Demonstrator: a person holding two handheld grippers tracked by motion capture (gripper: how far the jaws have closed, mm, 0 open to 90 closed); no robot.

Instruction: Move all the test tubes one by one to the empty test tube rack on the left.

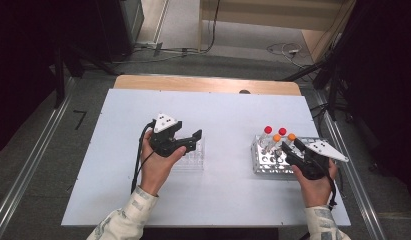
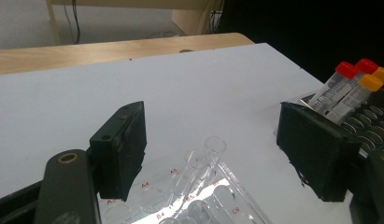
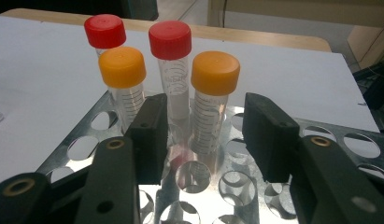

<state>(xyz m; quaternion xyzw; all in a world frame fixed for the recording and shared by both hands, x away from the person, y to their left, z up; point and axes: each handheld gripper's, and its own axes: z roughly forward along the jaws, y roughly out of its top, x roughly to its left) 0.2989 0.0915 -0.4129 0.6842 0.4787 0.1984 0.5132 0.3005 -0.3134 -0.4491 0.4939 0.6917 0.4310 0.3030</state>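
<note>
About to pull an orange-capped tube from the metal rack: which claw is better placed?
Right. The right claw sits at the metal rack with an orange-capped tube between its open jaws, not yet pressed. The left claw hovers open over the clear plastic rack, away from it.

The table (image 1: 213, 195) has a pale white top, and a strip of light wood (image 1: 203, 84) shows along its far edge. It stands on a grey floor (image 1: 38, 135). Metal rails (image 1: 23, 175) run along the floor on either side of the table, from near to far. Beyond the far edge, cables (image 1: 283, 50) lie loose on the floor, and one cord (image 1: 213, 25) hangs down a light wooden cabinet (image 1: 273, 15). A dark cabinet (image 1: 123, 25) stands at the far left beside black stand legs (image 1: 88, 62). The far right and left sides are dark. Soft, even light falls on the table top, without hard shadows.
</note>
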